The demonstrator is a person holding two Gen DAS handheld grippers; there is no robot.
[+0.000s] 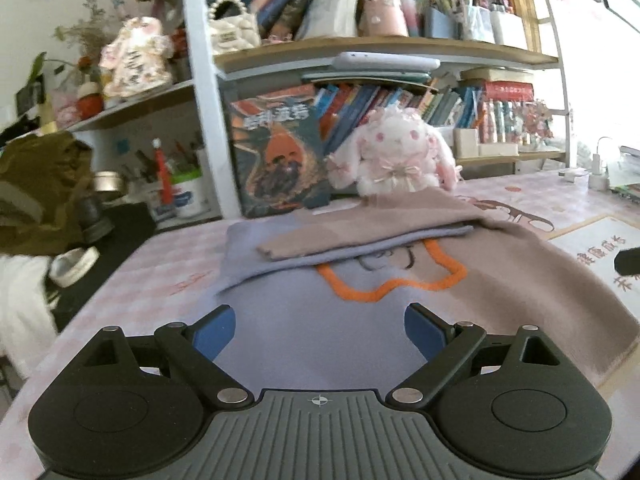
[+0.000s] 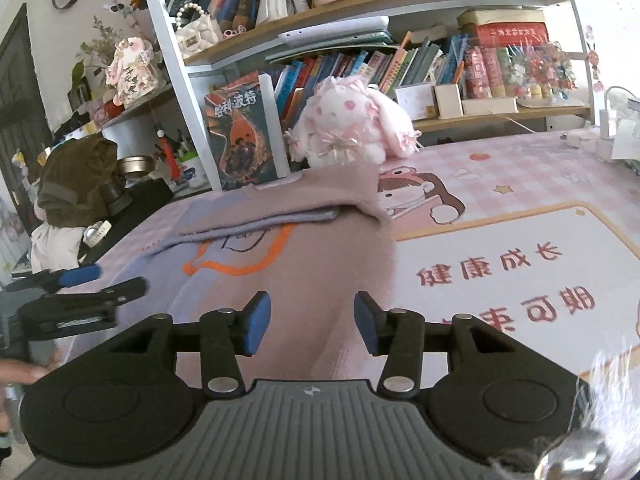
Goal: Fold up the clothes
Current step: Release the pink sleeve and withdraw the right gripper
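My left tool (image 1: pixel 318 334) hangs over the near part of the sweater (image 1: pixel 304 320), its blue pads wide apart with nothing between them. My right tool (image 2: pixel 312 322) sits over the sweater's right side, pads apart by a moderate gap and not pressing on anything, only cloth lying below them.

The sweater lies flat on the bench (image 2: pixel 520 184), lavender in the middle with an orange outline (image 1: pixel 400 286) on it and a tan panel to the right. One tan sleeve (image 1: pixel 360 228) is already laid across the upper body, so I judge the fold to be partly done, with the right side and the bottom half still to come.

The risks, as I see them:
- If I pinch only the top layer of the right edge, the under layer will stay put and the fold will come out crooked.
- The knit looks soft and fuzzy, so it may slip from the pads if the bite is shallow.
- Lifting too far toward the back could drag the folded sleeve loose, or knock the plush rabbit (image 2: pixel 352 124) that touches the far edge.
- My tools are near each other; in the right view the left one (image 2: pixel 86 286) juts in from the side, so a crossing move could clash.

The near hem is hidden under both tool bodies. The left sleeve I cannot make out, and the sweater's motif is partly covered.
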